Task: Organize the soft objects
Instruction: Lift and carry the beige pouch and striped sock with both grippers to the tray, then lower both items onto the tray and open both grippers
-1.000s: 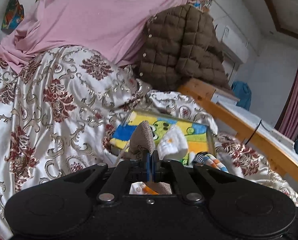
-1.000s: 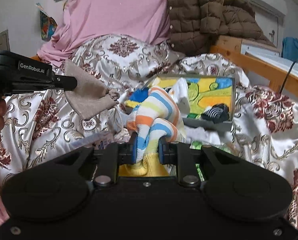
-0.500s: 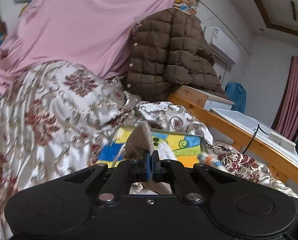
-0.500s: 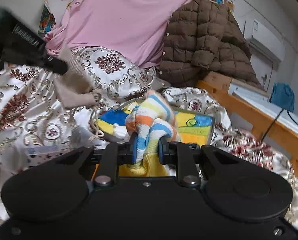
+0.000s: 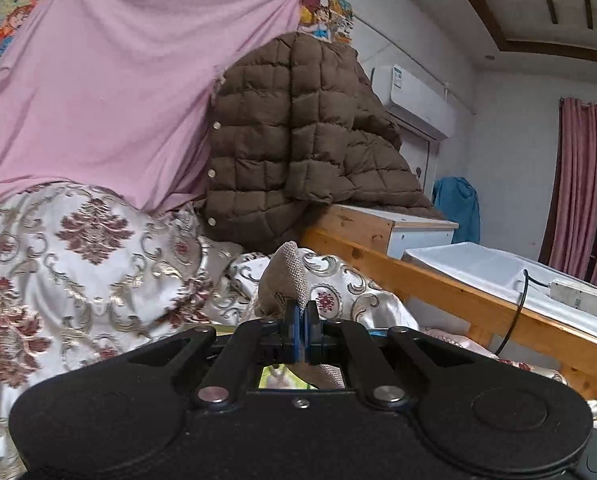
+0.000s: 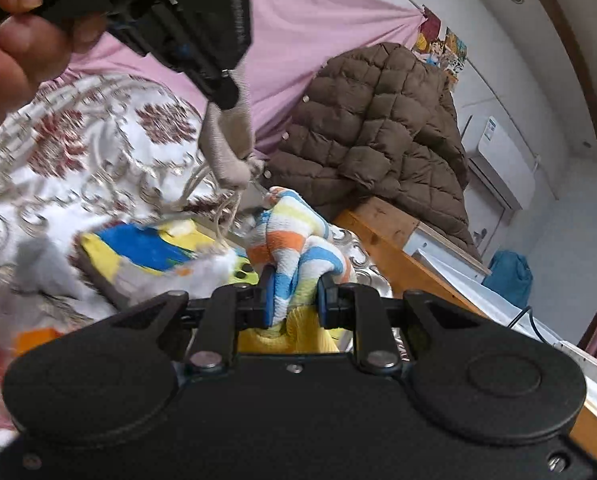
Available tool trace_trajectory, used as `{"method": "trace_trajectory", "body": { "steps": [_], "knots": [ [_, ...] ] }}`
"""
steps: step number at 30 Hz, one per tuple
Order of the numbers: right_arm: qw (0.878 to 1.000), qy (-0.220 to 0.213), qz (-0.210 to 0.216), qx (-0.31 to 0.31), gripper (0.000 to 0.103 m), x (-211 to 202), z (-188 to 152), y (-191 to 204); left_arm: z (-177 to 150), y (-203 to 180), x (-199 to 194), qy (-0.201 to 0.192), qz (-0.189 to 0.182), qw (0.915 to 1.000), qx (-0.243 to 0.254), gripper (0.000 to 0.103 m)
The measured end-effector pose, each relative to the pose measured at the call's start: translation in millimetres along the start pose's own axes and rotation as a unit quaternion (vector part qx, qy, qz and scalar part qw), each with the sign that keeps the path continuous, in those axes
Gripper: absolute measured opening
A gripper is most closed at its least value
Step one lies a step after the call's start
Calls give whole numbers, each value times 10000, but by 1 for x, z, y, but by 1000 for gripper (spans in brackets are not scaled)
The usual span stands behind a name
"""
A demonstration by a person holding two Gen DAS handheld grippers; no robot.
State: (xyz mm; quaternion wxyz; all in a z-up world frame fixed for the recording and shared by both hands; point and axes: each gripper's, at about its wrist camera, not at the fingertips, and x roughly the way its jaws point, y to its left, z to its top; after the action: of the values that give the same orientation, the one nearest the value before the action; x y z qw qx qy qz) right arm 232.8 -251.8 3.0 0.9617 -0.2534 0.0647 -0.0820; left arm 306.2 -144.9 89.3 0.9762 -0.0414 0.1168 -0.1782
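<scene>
My left gripper is shut on a beige woven drawstring pouch, whose top sticks up past the jaws. In the right wrist view that left gripper is held high by a hand, and the pouch dangles from it with its strings trailing over a colourful box on the bed. My right gripper is shut on a striped sock in white, orange, blue and yellow, bunched up between the pads just right of the box.
A floral satin quilt covers the bed, with a pink sheet and brown quilted jacket piled behind. A wooden bed rail runs along the right, with a white table and cable beyond. A pale soft item lies blurred near the box.
Both grippers have swung right, keeping their holds. The left one has risen, so the box has dropped out of its view and the pouch now hangs above the box in the right view.
</scene>
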Motion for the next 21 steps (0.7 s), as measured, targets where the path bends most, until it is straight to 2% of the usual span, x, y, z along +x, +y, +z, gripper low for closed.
{"method": "trace_trajectory", "body": {
  "steps": [4, 9, 13, 18, 21],
  "knots": [
    [9994, 207, -117, -261, 13, 32, -12, -2, -14, -2, 34, 146, -13, 9998, -95, 1],
    [9972, 680, 13, -314, 13, 61, -28, 0, -44, 2, 71, 542, 75, 9982, -241, 1],
    [9935, 1011, 187, -498, 13, 74, -41, 5, -68, 9, 90, 926, 153, 9949, -368, 1],
    [9910, 1249, 161, -463, 14, 77, -51, 11, -89, 14, 101, 1216, 231, 9912, -465, 1],
    [9901, 1323, 156, -439, 15, 76, -56, 13, -98, 9, 108, 1409, 333, 9889, -324, 1]
  ]
}}
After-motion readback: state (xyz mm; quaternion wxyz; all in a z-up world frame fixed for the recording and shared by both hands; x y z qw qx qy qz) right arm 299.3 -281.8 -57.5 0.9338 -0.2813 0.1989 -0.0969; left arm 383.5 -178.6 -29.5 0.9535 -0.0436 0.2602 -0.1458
